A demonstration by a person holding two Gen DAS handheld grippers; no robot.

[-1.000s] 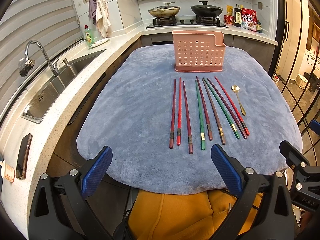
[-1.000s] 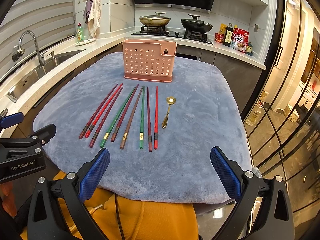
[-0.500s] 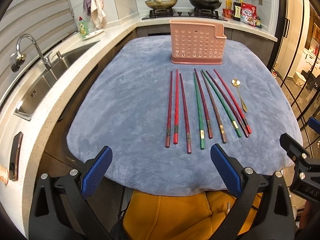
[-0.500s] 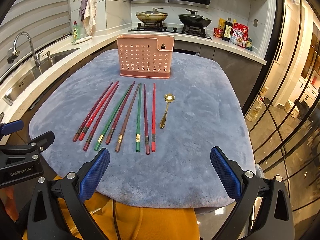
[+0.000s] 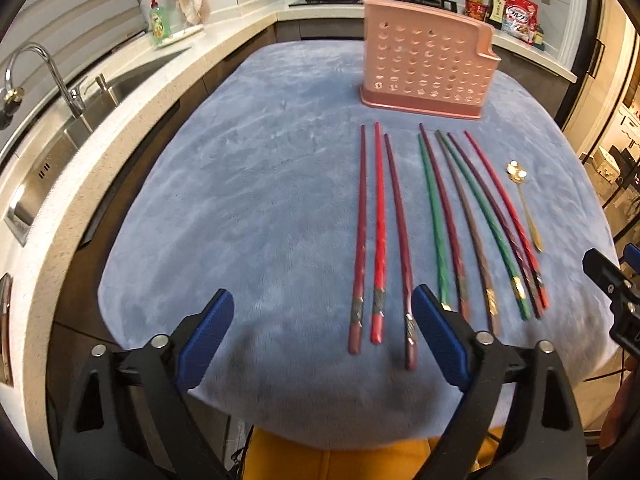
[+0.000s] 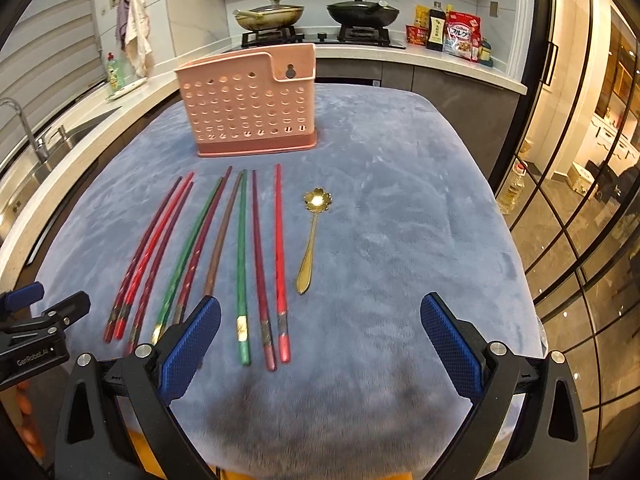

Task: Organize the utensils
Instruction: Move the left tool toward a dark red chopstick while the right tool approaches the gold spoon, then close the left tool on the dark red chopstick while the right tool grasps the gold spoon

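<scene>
Over the cloth [image 5: 260, 200], left tongs [image 5: 320, 336] lower, closing, empty.

I've brought both grippers forward and down over the cloth [image 5: 248, 184] since a second ago. The left gripper [image 5: 320, 332] was back off the near edge; now its pads hang above the handle ends of the three leftmost chopsticks [image 5: 378, 236], and its jaws are closing, with nothing pressed between them. The right gripper [image 6: 320, 340] has come in too: its pads now straddle the handle ends of the three rightmost chopsticks [image 6: 260, 264]. The holder [image 6: 250, 104] and spoon [image 6: 312, 236] loom nearer in both views.
</scene>
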